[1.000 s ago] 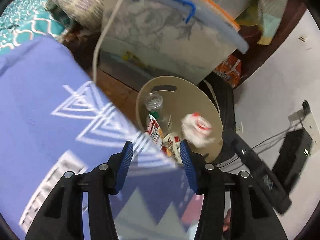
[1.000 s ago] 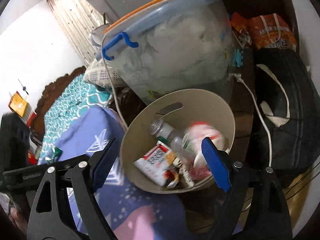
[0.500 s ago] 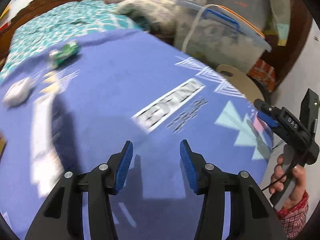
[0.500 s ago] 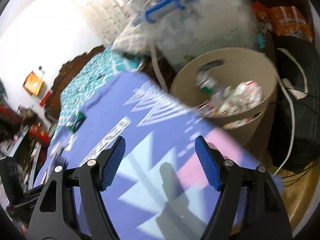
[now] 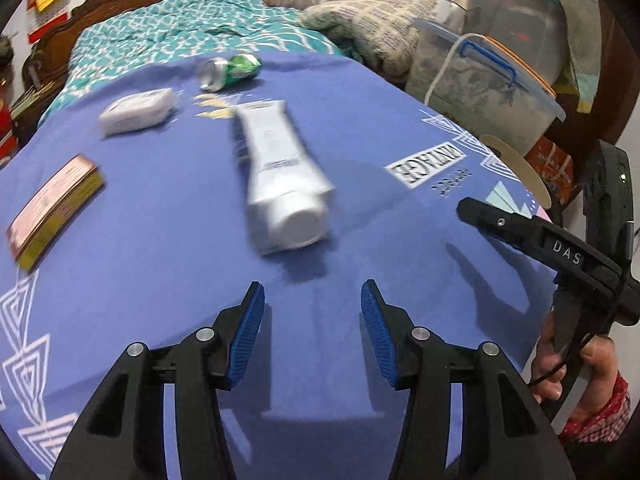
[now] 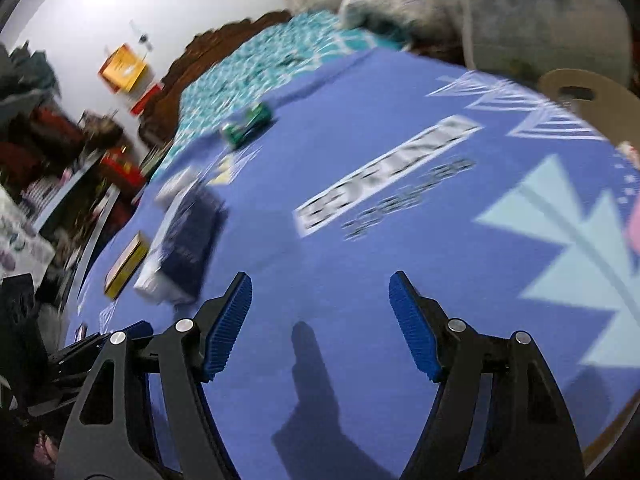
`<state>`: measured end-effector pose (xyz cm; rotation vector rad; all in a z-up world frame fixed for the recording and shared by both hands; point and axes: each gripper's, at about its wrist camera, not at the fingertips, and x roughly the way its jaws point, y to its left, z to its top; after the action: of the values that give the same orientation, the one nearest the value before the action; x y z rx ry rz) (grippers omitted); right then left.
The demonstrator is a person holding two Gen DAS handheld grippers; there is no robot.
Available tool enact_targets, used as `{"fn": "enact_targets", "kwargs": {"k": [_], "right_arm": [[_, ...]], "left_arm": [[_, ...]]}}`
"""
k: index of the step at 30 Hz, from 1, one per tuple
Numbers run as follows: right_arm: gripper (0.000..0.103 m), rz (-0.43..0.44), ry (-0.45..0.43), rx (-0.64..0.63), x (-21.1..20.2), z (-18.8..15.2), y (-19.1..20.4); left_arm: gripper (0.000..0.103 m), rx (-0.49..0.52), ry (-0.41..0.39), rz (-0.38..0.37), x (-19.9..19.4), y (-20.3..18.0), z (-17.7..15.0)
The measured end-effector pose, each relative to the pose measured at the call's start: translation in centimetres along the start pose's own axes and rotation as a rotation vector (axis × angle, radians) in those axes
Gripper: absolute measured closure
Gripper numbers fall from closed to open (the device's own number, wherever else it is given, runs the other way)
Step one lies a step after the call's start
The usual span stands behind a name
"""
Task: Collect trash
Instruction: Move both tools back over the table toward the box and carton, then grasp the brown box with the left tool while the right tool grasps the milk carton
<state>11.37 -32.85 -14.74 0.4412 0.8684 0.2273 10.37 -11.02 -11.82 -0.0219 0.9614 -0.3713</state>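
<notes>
On the blue cloth [image 5: 160,264] lie a white squeeze tube [image 5: 280,176], a crushed green can [image 5: 230,69], a small white box [image 5: 138,110] and a pink-gold flat box [image 5: 52,206]. My left gripper [image 5: 312,324] is open and empty, just short of the tube's cap end. My right gripper [image 6: 320,320] is open and empty above the cloth; it also shows in the left wrist view [image 5: 560,256]. In the right wrist view the tube [image 6: 184,248], the can [image 6: 248,124] and the flat box [image 6: 126,266] are blurred. The beige bin's rim [image 6: 592,96] shows at the cloth's right edge.
A clear storage tub [image 5: 484,92] with a blue handle and a patterned pillow [image 5: 372,28] stand beyond the cloth. A teal bedspread [image 5: 160,36] and a wooden headboard [image 5: 100,4] lie behind. Cluttered shelves [image 6: 52,152] are at the left.
Both grippers have swung away from the bin and now face the blue cloth. The tube, can and boxes have come into view. Both stay open.
</notes>
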Motion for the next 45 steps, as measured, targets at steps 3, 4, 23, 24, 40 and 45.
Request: {"fn": "enact_targets", "kwargs": {"k": [3,4,23,24,40,45], "right_arm": [[0.031,0.013,0.028,-0.040,1.2,-0.3,2.6],[0.030,0.017,0.035,-0.050,1.4,-0.3,3.3],[0.017,0.040,0.157,-0.305,8.7,2.7,13.0],[0.017,0.037,0.167,-0.311,9.2,2.7,13.1],[0.041,0.022,0.113,-0.241,4.3,0.6,7.3],[0.041,-0.082,0.047,-0.259,1.0,-1.0,5.2]], "left_arm": [[0.054,-0.050,-0.007,-0.006,-0.9,2.3,-0.8],[0.054,-0.076,-0.019,-0.004,-1.5,3.7,-1.1],[0.009,-0.152,-0.005,0.288,0.0,20.2,6.8],[0.009,-0.119,0.023,0.308,0.8,20.1,6.9],[0.036,-0.024,-0.010,0.255,-1.4,13.6,2.2],[0.037,0.021,0.006,0.053,-1.2,6.4,0.7]]}}
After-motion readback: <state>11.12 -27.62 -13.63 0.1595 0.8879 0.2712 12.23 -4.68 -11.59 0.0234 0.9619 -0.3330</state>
